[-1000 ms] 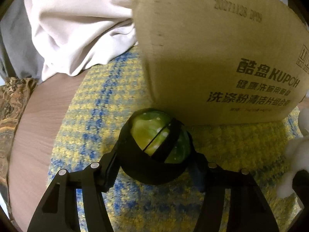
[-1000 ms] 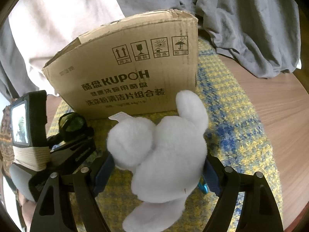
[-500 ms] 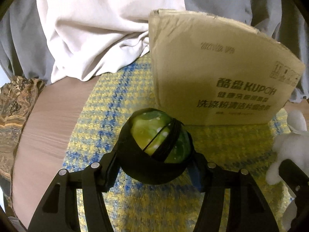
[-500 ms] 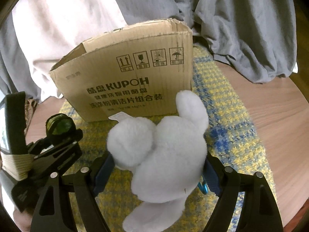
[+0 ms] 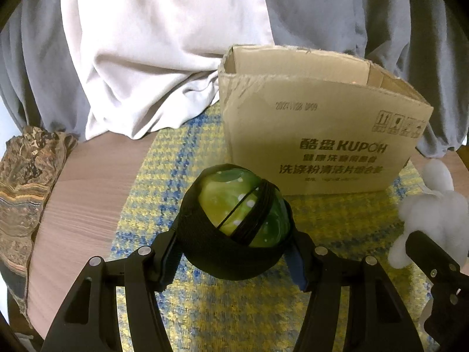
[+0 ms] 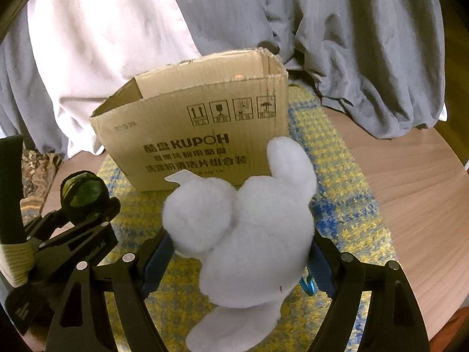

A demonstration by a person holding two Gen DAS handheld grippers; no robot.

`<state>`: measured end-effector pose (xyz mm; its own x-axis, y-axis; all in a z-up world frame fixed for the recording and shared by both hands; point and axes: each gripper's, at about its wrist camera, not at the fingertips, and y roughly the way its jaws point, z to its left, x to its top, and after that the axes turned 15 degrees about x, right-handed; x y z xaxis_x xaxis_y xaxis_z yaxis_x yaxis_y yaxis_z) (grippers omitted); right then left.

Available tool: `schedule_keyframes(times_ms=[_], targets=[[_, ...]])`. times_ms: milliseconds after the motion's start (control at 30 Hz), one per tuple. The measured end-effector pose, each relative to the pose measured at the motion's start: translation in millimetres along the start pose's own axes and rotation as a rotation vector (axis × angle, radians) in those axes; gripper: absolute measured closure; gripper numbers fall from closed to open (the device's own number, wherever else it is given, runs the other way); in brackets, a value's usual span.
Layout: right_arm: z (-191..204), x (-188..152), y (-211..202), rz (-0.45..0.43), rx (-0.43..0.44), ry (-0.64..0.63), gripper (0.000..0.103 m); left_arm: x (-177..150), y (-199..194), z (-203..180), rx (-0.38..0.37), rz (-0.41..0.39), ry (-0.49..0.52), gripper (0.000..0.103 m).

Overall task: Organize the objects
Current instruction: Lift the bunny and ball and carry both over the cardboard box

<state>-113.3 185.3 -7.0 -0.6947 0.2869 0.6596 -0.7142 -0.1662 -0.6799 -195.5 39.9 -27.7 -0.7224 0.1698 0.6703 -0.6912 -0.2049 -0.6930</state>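
Tongs point(image 5: 234, 252) grip green ball point(image 5: 240, 205) before open-topped box point(image 5: 316, 140).

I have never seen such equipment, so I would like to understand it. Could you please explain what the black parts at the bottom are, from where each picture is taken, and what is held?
There is no robot. A person holds one two-finger gripper in each hand, and each carries a wide-angle camera looking along its fingers.

The left camera shows the left gripper shut on a green ball in a black strap. The right camera shows the right gripper shut on a white plush toy.

Ahead stands an open cardboard box on a yellow and blue mat, which lies on a wooden table. Behind it hang grey and white cloths.
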Motion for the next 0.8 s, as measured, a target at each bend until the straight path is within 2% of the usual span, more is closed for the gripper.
schedule_keyframes(times_ms=[267,800], targets=[[4,2,-11,-0.027,0.010,-0.013,0.022,6,-20,2,-0.005,-0.029,-0.001,0.043],[21,36,-46,-0.116,0.025,-0.075,0.022,41,-53,8,-0.013,-0.092,-0.023,0.043]])
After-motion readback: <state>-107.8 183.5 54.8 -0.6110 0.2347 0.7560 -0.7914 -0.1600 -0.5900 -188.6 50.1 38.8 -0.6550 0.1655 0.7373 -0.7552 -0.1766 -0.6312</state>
